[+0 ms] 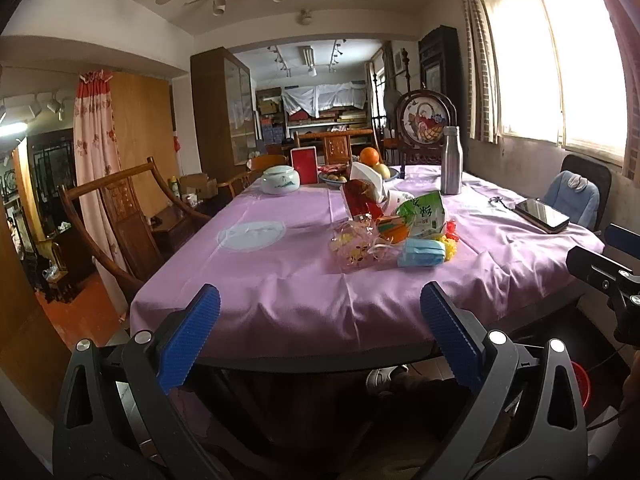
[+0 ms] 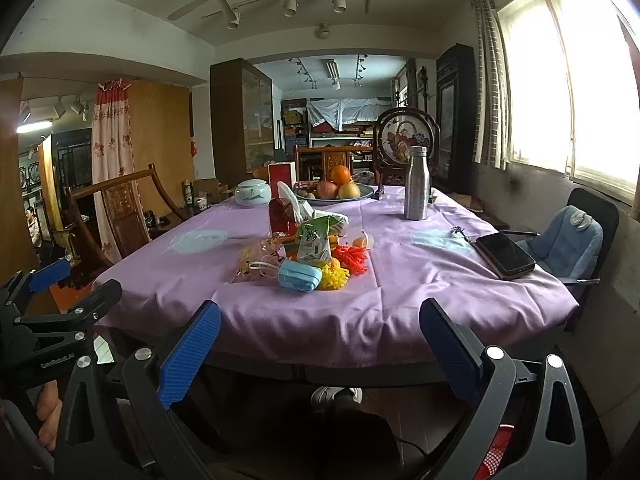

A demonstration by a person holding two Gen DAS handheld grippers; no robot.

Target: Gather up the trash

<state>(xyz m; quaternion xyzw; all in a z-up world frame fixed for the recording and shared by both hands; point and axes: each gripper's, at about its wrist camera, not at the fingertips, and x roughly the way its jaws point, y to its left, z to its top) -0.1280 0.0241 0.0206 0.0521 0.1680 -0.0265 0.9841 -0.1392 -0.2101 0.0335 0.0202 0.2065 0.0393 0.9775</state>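
Before the table (image 1: 280, 304), both grippers hover open.

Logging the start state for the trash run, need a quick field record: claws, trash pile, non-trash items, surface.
left claw: open, nothing between the pads, short of the table edge
right claw: open, nothing held, also short of the edge
surface: table under a purple cloth
trash pile: crumpled blue mask, green wrapper, yellow pom-pom, red pom-pom, clear printed bag, bunched mid-table
non-trash: steel bottle, phone, fruit bowl, ceramic jar
bin: red basket below the table edge, partly hidden
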